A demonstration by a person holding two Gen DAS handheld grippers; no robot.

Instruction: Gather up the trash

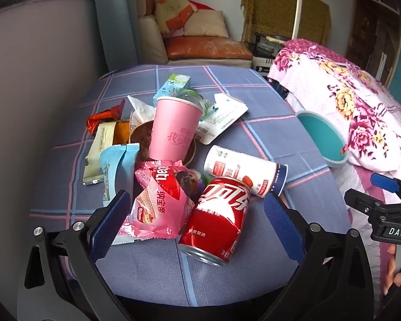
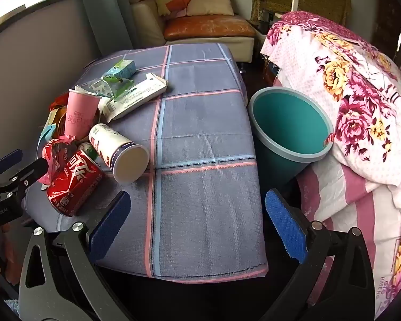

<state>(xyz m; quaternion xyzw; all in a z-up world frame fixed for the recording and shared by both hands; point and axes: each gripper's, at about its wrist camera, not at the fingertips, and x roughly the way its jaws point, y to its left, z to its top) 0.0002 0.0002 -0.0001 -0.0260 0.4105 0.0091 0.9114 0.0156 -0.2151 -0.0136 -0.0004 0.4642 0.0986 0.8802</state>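
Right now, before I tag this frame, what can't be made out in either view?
- Teal bin: left wrist view shows only part of the rim, cut by the floral quilt; right wrist view leaves its bottom unseen.
- Brown round item: mostly behind the pink cup; identity unclear.
- Red can: whether empty can't be told.
- Pink wrapper: partly behind the left gripper's fingers.
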